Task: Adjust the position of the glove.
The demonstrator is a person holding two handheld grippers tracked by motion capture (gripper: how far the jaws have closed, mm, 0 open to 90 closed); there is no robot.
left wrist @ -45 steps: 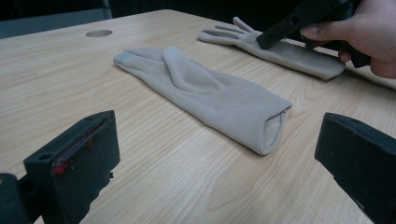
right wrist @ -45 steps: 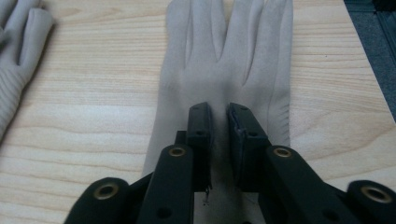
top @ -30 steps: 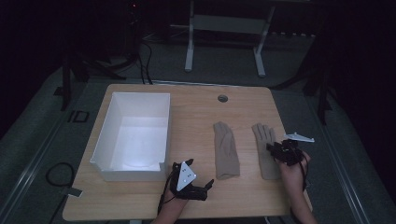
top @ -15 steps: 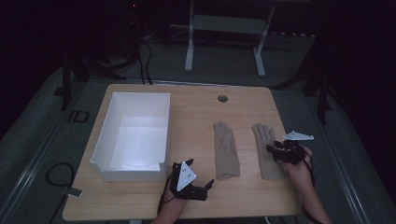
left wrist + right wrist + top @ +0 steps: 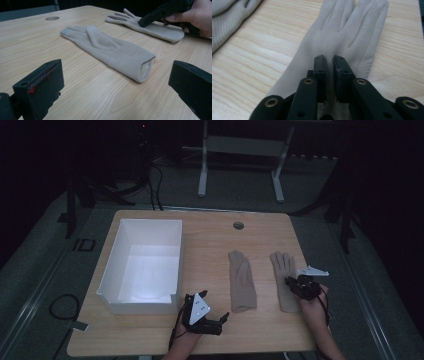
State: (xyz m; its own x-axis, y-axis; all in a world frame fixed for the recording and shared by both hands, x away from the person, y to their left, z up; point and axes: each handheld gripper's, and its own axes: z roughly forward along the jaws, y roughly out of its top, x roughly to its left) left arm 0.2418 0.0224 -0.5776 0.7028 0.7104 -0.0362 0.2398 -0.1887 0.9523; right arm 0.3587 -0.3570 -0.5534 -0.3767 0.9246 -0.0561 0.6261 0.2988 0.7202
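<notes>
Under the right hand-held gripper (image 5: 292, 282) lies a beige glove (image 5: 285, 279), flat on the wooden counter (image 5: 210, 240), with its fingers pointing away from the person. In the right gripper view the two black jaws have just been closing and now stand almost together, and a thin fold of the glove's (image 5: 342, 37) cloth sits pinched between them, near the place where the fingers begin. In the left gripper view this same hand-held gripper (image 5: 143, 22) comes down at a slant on the middle of the glove (image 5: 150, 27), with the person's hand around its body.

To the left of that gripper, near it but not touching the first glove, a second glove (image 5: 241, 279) of the same colour lies flat, its cuff turned toward the person. The left hand-held gripper (image 5: 222, 319) rests close to the near edge of the counter, just beside the cuff of this second glove (image 5: 110, 51). Its jaws stand wide apart and hold nothing; the open cuff lies on the counter ahead of them.

Farther left from the left gripper stands a white box (image 5: 112, 285), open on top. A small round hole (image 5: 238, 225) is in the counter beyond both gloves.
</notes>
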